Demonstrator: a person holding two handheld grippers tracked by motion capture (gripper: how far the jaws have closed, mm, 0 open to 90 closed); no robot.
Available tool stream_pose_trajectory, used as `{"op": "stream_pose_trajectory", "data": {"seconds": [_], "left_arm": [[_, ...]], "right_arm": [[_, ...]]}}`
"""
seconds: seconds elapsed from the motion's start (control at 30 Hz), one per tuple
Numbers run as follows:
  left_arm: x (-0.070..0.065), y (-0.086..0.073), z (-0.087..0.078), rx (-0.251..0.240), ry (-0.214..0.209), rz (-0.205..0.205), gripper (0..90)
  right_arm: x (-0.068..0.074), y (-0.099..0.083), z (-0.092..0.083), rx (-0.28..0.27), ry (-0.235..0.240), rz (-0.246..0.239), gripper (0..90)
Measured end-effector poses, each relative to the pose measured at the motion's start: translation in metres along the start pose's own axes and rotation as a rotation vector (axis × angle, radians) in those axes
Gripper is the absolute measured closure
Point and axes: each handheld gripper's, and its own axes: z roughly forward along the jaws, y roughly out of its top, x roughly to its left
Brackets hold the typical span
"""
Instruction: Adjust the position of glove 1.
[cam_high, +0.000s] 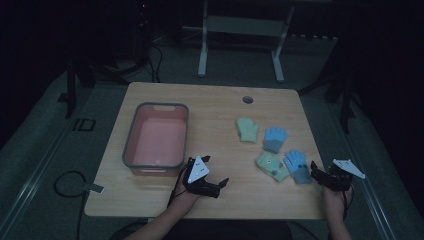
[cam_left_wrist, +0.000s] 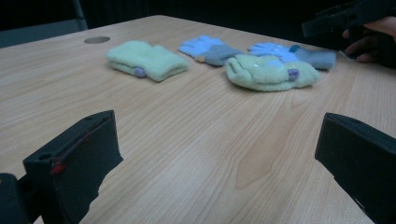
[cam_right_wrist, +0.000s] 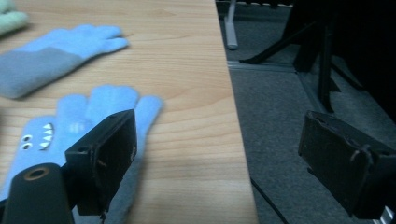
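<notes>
Toward the lower right of the high view, the right tongs (cam_high: 320, 175) hang released just beside the nearest blue knitted glove with a grey cuff and a printed toothy face (cam_high: 297, 166), which lies flat on the light wooden tabletop (cam_high: 215, 110) close to its right edge. Along the right gripper view, one black jaw stands over that glove and the other over the dark floor beyond the edge, so the tongs look off-centre. I judge the step in hand is picking up this glove; it should go best if the tongs shift inward over the cuff, come down and pinch the soft knit only. Lower centre, the left tongs (cam_high: 212, 186) are also released, empty, near the grey-rimmed pink plastic bin (cam_high: 131, 150).
</notes>
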Motion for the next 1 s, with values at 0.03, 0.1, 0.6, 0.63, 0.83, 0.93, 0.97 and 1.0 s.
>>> {"op": "stream_pose_trajectory", "data": {"seconds": [0.03,0.1,0.6,0.63,0.83,0.93,0.97,1.0], "left_arm": [[-0.0002,0.0,0.0001,0.0,0.002,0.001,0.1],[-0.0008,0.0,0.0001,0.0,0.002,0.006,0.1],[-0.0031,0.0002,0.0006,0.004,0.029,0.018,0.1],[-0.0031,0.0002,0.0006,0.004,0.029,0.018,0.1],[-0.0036,0.0001,0.0005,0.003,0.03,0.022,0.1],[-0.0035,0.0,0.0001,0.0,0.021,0.026,0.1],[-0.0035,0.0,0.0001,0.0,0.022,0.026,0.1],[-0.0034,0.0,0.0,-0.001,0.021,0.026,0.1]], "right_arm": [[-0.0001,0.0002,0.0004,0.004,0.0,-0.002,11.5],[0.0002,0.0005,0.0012,0.017,-0.01,-0.007,11.5],[-0.0006,0.0012,0.0032,0.045,-0.01,-0.011,12.9],[-0.0013,0.0009,0.0027,0.036,-0.008,-0.007,12.8],[-0.0018,0.0011,0.0033,0.046,-0.001,-0.002,12.8],[-0.0014,0.0014,0.0038,0.05,0.008,-0.008,12.8],[-0.0015,0.0014,0.0037,0.048,0.009,-0.007,12.8],[-0.0016,0.0013,0.0034,0.048,0.008,-0.001,12.7]]}}
